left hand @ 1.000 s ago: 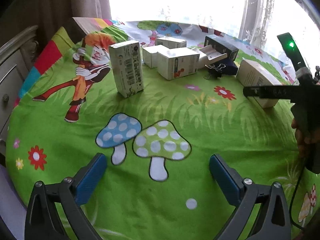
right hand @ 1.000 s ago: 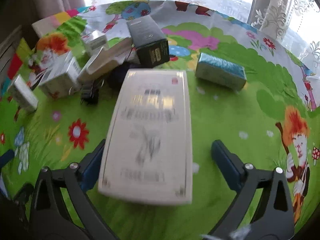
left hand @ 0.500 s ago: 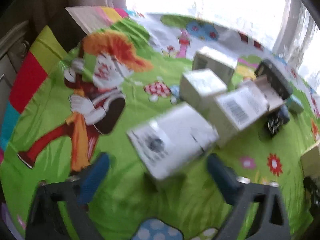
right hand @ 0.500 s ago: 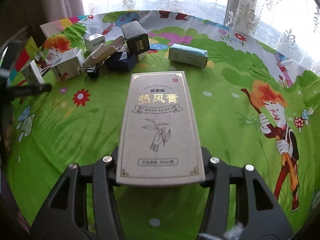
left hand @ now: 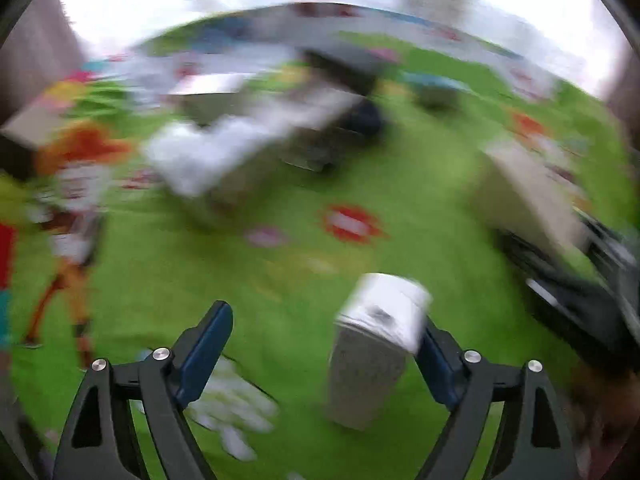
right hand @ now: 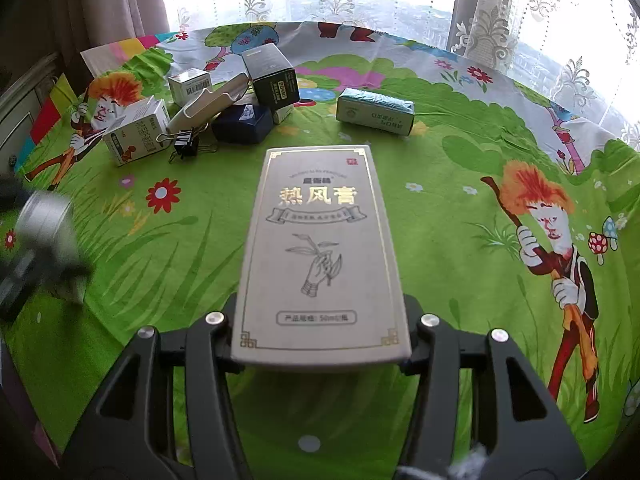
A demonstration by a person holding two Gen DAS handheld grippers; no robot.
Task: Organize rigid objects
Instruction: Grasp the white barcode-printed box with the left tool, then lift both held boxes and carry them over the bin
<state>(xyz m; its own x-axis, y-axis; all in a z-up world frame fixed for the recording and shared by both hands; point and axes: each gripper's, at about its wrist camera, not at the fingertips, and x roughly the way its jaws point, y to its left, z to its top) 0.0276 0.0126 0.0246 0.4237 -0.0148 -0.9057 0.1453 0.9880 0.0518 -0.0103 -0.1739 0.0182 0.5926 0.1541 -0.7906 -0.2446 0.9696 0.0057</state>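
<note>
Right wrist: right gripper [right hand: 322, 354] clamped on flat grey gold-lettered carton [right hand: 320, 256], above green cartoon-printed surface [right hand: 440, 240]. Left gripper [left hand: 324, 356] just opening, small white box [left hand: 376, 344] beside one pad, unpinched. Best lowered level, released gently.

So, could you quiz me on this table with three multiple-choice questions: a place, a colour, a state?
1. Where is the teal box? A under the grey box; B alone, right of the pile; C in the jaws.
2. The grey box's big letters are: A red; B gold; C blue.
3. The right jaws are: A open, empty; B shut on nothing; C shut on the grey box.
Answers: B, it lies apart on the cloth; B, they shine gold; C, the jaws have just been closing and now press its sides.
</note>
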